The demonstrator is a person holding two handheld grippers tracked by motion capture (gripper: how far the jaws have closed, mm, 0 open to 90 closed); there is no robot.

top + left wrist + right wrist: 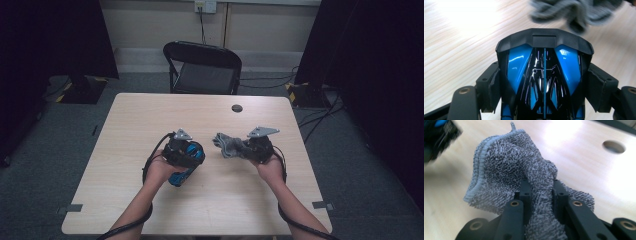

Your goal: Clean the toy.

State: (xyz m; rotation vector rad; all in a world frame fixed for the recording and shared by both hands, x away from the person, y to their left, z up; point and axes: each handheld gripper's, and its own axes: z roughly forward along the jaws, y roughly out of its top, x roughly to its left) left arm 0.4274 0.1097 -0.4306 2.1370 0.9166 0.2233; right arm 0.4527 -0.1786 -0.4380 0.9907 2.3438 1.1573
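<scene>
A glossy blue and black toy car [544, 75] sits between the pads of my left gripper [544, 87], which is shut on its sides. From above, the car [186, 162] hangs off the table in my left gripper [187, 155]. My right gripper [541, 192] is shut on a bunched grey terry cloth [509, 170], whose folds stand up over the jaws. In the high view that cloth [230, 145] trails to the left of my right gripper [247, 149], lifted above the tabletop. The cloth [574, 12] shows blurred beyond the car.
The light wooden table [150, 115] has a round cable hole [237, 108] near its far edge, the hole [614, 146] lying beyond the cloth. A black folding chair [202, 67] stands behind the table. Dark curtains hang at both sides.
</scene>
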